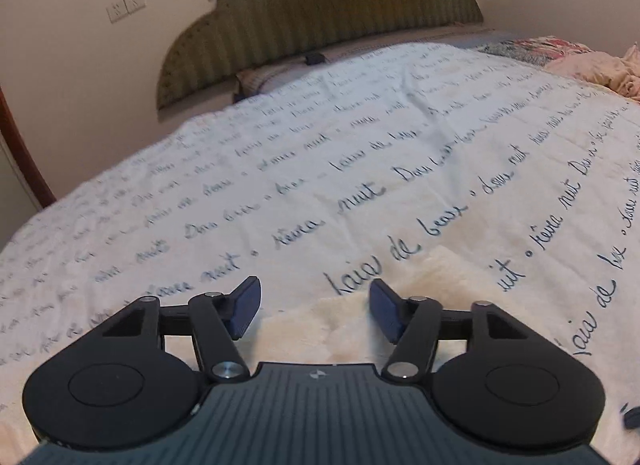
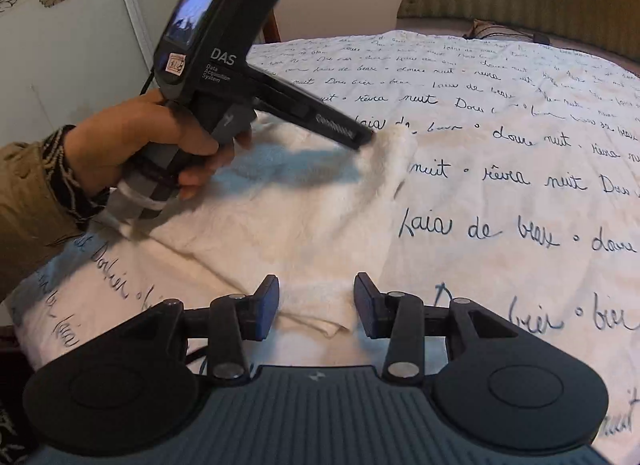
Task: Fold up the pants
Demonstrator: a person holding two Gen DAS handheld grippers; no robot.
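The pants (image 2: 288,201) are cream-white and fluffy, lying on the bed's script-printed cover. In the right wrist view they spread from the near edge up to the left gripper (image 2: 370,137), whose tip sits at their far corner. My right gripper (image 2: 316,301) is open, its pads either side of the pants' near corner, not closed on it. In the left wrist view my left gripper (image 1: 314,311) is open, hovering over the pants' far edge (image 1: 420,285), with cloth showing between and below the pads.
The white bed cover with dark handwriting (image 1: 320,169) fills both views. A green padded headboard (image 1: 320,17) stands at the far end. A pile of floral bedding (image 1: 592,65) lies at the far right. A floral-papered wall (image 2: 60,25) stands at the left.
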